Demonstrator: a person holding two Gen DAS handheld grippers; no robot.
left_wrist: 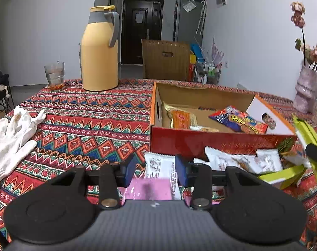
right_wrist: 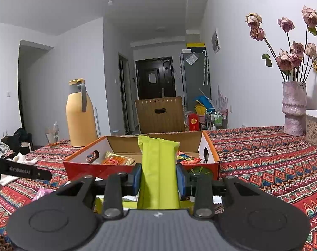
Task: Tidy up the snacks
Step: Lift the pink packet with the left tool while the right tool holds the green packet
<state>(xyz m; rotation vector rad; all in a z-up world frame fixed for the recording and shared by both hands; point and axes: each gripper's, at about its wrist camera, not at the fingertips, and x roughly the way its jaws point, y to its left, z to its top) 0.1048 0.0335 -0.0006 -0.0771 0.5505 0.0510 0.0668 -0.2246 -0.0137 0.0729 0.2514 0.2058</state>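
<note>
An open red cardboard box (left_wrist: 219, 142) on the patterned tablecloth holds an orange packet (left_wrist: 180, 119) and a blue-red packet (left_wrist: 240, 121). White snack packets (left_wrist: 231, 159) and a green packet (left_wrist: 281, 173) lie in front of it. My left gripper (left_wrist: 156, 167) is open, low over a white packet (left_wrist: 158, 165) and a pink packet (left_wrist: 148, 189). My right gripper (right_wrist: 158, 176) is shut on a green snack packet (right_wrist: 158, 167), held upright just before the box (right_wrist: 137, 169); it also shows at the right edge of the left wrist view (left_wrist: 311, 138).
A yellow thermos (left_wrist: 99, 52) and a glass (left_wrist: 54, 76) stand at the table's far side. White gloves (left_wrist: 12, 138) lie at the left. A pink vase with dried roses (right_wrist: 294, 108) and a lidded jar (right_wrist: 315, 127) stand at the right. A wooden chair (left_wrist: 165, 59) is behind the table.
</note>
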